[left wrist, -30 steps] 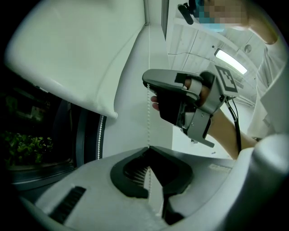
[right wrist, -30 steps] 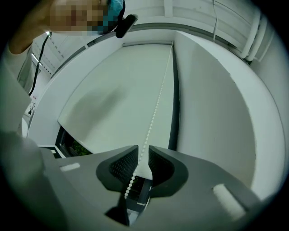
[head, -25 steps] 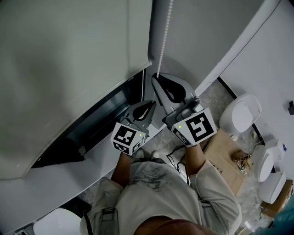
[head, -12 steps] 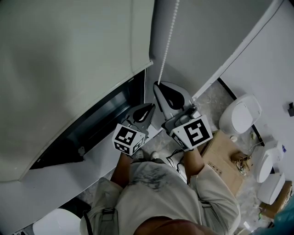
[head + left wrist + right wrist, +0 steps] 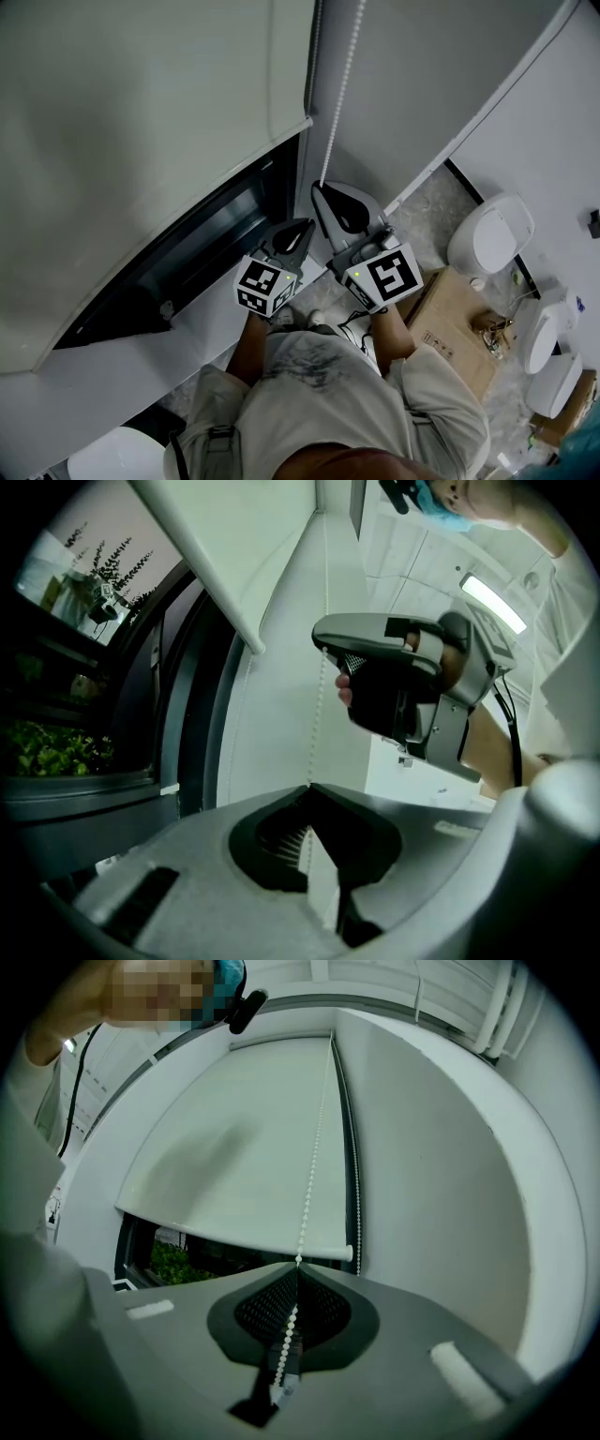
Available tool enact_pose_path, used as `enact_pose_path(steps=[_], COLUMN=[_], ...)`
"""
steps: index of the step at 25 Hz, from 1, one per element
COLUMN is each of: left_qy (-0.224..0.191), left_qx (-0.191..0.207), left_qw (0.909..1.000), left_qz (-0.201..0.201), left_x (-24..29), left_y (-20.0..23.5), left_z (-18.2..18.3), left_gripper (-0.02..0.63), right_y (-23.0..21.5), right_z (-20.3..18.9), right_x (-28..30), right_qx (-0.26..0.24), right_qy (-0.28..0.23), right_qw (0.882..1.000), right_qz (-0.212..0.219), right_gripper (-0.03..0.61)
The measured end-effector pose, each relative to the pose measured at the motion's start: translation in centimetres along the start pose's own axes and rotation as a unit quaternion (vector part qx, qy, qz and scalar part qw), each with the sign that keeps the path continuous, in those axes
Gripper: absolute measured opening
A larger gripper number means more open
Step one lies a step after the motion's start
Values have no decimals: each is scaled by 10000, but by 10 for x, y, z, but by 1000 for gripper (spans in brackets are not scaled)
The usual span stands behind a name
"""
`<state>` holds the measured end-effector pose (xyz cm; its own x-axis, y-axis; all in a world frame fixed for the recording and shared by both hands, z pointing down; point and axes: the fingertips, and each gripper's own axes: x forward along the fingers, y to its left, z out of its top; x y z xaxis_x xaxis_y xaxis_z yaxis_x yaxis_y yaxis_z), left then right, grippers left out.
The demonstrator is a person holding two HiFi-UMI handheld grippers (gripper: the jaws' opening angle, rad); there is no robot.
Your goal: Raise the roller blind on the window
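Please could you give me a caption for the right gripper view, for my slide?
Right gripper shut on the bead chain, below the partly raised roller blind.

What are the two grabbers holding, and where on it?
Both hold the chain. The right gripper pinches it higher up, and the left gripper pinches the same strand just below.

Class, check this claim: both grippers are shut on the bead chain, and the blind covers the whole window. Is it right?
No. The left gripper and right gripper are shut on the chain, but the blind covers only part of the window: the right gripper view shows it uncovered below the blind's bottom edge.
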<state>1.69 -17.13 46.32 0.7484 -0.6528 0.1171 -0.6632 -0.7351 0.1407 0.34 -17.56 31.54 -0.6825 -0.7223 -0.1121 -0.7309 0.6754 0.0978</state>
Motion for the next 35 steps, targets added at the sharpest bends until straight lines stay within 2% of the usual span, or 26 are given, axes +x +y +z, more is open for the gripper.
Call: enact_pose_path(steps=[14,35], left_qy=[201,921], left_qx=[-134,-369], left_qw=[9997,9949], left_qz=[42,190], left_x=[2,-6], left_y=[4,12], left_z=[-26,-106], left_gripper=[11,11], right_y=[5,27], right_z=[-27,-101], right_x=[-4,-15], right_qx=[101,434], right_qy=[233,892], right_qw=[9997,9951], right_qz=[-36,-43], right_gripper=[11,11])
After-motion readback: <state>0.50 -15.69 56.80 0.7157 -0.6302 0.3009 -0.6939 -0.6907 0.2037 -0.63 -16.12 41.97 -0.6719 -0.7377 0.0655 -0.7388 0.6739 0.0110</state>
